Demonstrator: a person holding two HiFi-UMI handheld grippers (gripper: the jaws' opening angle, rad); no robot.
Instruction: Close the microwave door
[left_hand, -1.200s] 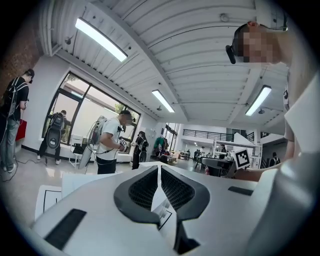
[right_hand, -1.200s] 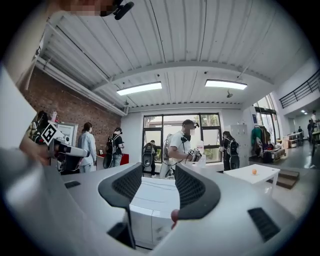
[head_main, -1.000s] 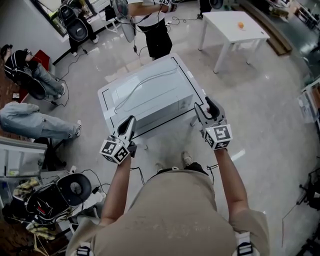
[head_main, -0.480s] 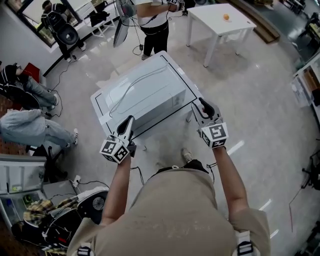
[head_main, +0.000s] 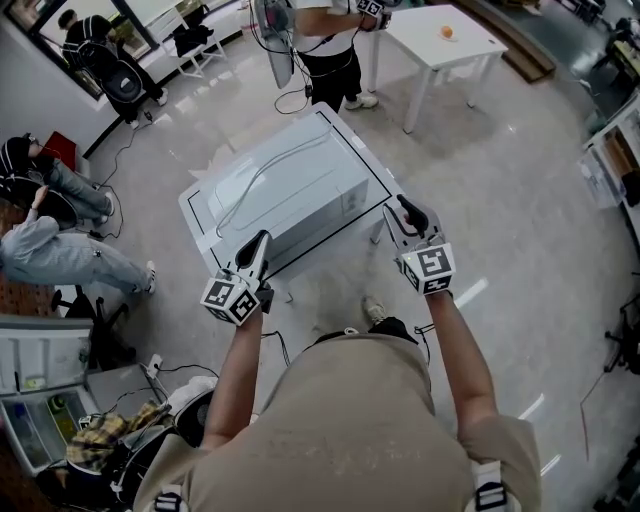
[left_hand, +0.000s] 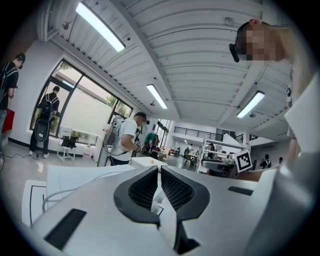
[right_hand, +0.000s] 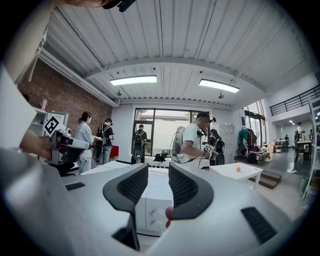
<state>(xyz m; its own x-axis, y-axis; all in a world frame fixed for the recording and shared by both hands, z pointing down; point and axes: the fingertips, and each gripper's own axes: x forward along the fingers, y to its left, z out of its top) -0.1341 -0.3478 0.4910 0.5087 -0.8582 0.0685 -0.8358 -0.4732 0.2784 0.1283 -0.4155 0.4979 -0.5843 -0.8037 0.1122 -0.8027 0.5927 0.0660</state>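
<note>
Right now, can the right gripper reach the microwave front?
Probably yes: the right gripper, whose empty jaws have just been closing, hangs close to the microwave, off its near right corner, with nothing between them.

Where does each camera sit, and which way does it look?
Head view: on the person's head, steeply down at the microwave; arms, left hand-held gripper, right hand-held gripper.
Left gripper view: on the left one, level over the microwave; shut jaws.
Right gripper view: on the right one, toward the microwave; empty jaws, apart, were just closing.
All share the microwave.
</note>
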